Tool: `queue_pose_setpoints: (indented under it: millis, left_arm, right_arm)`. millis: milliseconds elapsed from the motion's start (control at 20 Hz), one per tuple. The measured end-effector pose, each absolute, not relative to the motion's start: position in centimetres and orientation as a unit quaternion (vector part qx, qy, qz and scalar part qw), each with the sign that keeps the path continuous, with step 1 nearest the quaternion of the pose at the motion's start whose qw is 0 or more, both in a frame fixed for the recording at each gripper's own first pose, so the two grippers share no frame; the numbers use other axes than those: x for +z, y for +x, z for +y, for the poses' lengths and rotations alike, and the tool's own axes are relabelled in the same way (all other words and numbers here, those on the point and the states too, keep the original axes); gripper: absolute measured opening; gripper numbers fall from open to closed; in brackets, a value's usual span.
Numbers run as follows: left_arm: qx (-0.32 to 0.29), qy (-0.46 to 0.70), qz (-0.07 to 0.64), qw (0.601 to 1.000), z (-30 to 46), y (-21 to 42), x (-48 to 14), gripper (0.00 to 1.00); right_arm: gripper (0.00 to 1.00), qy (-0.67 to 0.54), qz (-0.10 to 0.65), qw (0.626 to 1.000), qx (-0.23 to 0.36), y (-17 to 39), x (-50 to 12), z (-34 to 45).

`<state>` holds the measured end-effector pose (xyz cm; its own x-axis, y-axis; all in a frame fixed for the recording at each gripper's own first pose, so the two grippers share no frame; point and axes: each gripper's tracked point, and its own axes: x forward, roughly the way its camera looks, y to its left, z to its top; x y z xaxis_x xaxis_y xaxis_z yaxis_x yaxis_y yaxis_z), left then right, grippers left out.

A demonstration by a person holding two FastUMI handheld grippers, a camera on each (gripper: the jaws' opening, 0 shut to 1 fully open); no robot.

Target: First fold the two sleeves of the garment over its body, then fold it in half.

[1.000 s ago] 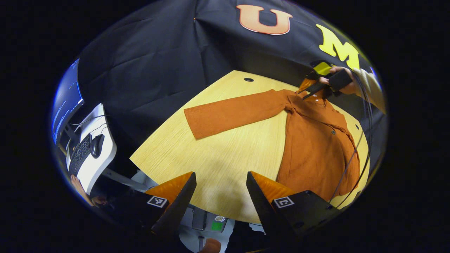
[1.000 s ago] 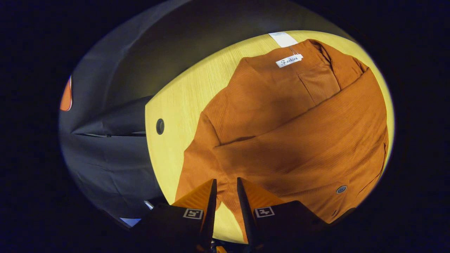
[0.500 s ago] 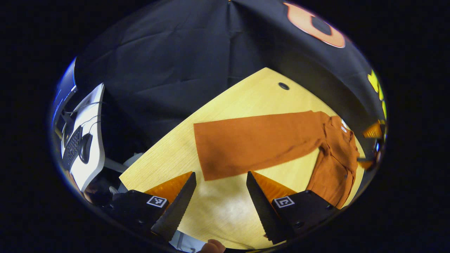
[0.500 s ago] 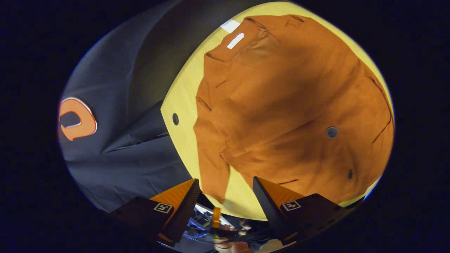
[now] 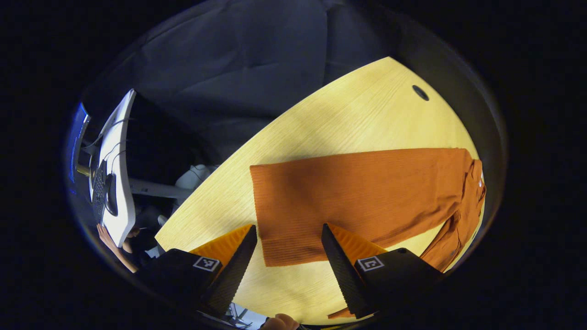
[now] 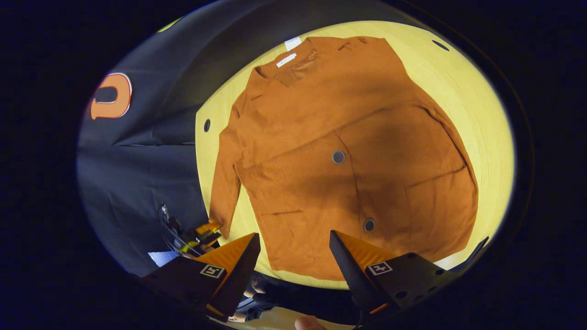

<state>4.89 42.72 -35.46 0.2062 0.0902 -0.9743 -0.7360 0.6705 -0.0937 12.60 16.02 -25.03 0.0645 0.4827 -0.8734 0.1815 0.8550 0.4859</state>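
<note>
Hovering with its fingers spread, the left tool [image 5: 286, 250] sits just above the cuff end of the outstretched sleeve [image 5: 357, 197], gripping nothing. The right tool [image 6: 293, 256], also spread and empty, hangs over the hem of the garment [image 6: 348, 151]. Judging by this, the second sleeve fold is in hand: the left tool needs to drop, pinch the cuff and carry it across the body. The garment lies flat on the counter [image 5: 357, 114], collar away from the right tool, hem near it. The sleeve's long axis runs crosswise from the body.
</note>
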Motion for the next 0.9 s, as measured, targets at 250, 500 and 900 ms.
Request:
queue_pose_setpoints:
  millis: [250,500,900]
  left_arm:
    - [0.262,-0.316,0.604,0.683,43.2,5.4,-35.4,0.93]
    - [0.266,-0.315,0.609,0.677,43.2,5.2,-35.6,0.93]
    - [0.255,-0.3,0.608,0.689,42.5,6.4,-35.3,0.8]
  right_arm:
    - [0.96,0.215,0.654,0.714,0.129,9.2,-25.1,15.2]
    - [0.96,0.198,0.657,0.714,0.138,5.2,-26.2,13.8]
    - [0.92,0.17,0.628,0.752,0.11,2.3,-25.5,7.4]
